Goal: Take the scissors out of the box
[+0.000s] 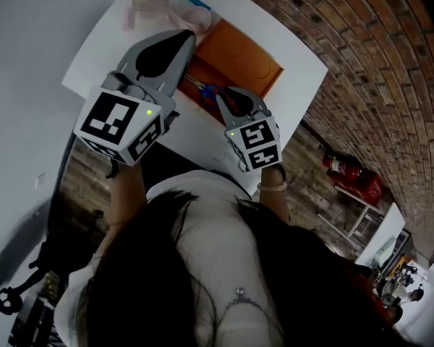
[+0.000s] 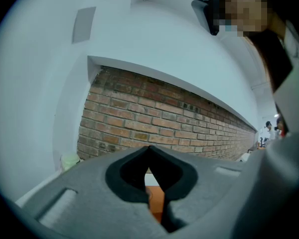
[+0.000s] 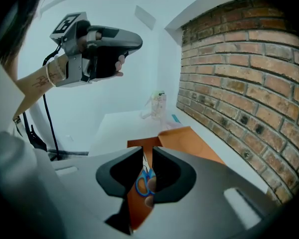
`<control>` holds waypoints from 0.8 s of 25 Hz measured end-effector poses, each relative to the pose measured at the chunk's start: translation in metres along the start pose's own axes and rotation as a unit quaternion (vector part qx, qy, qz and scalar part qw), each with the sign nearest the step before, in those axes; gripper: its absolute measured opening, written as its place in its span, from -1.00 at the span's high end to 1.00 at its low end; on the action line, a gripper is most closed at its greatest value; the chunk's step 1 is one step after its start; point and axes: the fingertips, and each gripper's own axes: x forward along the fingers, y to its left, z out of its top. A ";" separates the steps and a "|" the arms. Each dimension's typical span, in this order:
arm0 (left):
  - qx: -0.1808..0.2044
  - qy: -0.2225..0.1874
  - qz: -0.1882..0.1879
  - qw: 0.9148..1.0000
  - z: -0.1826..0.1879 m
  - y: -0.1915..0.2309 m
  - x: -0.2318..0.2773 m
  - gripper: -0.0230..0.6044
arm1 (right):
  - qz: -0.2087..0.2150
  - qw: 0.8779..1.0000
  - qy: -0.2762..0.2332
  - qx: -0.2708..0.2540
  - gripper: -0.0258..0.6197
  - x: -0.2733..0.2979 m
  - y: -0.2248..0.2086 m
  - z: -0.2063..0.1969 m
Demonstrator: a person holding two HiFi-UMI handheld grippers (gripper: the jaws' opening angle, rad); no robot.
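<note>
The scissors point(image 1: 202, 89), blue-handled, lie in the open orange box point(image 1: 239, 53) on the white table point(image 1: 101, 49). My right gripper point(image 1: 224, 96) hangs over the box's near end, tilted down. Its jaws stand a little apart with nothing pinched. In the right gripper view the scissors point(image 3: 144, 183) show through the gap of that gripper point(image 3: 148, 151), lower down in the box point(image 3: 189, 138). My left gripper point(image 1: 186, 38) is held higher at the left, pointing level, jaws together and empty. It point(image 3: 134, 39) shows up in the air. Its own view has the tips point(image 2: 149, 151) meeting.
A brick wall point(image 1: 362, 49) runs along the table's right side. A clear container point(image 3: 158, 103) and a blue strip point(image 3: 175, 118) sit at the table's far end. A red fire extinguisher point(image 1: 351, 172) stands on the floor at right.
</note>
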 end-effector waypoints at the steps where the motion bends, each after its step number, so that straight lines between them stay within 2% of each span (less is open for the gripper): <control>1: -0.001 0.001 0.003 1.000 -0.001 0.002 0.000 0.93 | 0.003 1.000 0.005 -0.001 0.71 0.003 0.000 -0.003; 20: -0.026 0.028 0.045 0.998 -0.029 0.029 -0.001 0.93 | 0.055 0.995 0.078 -0.015 0.66 0.047 0.001 -0.043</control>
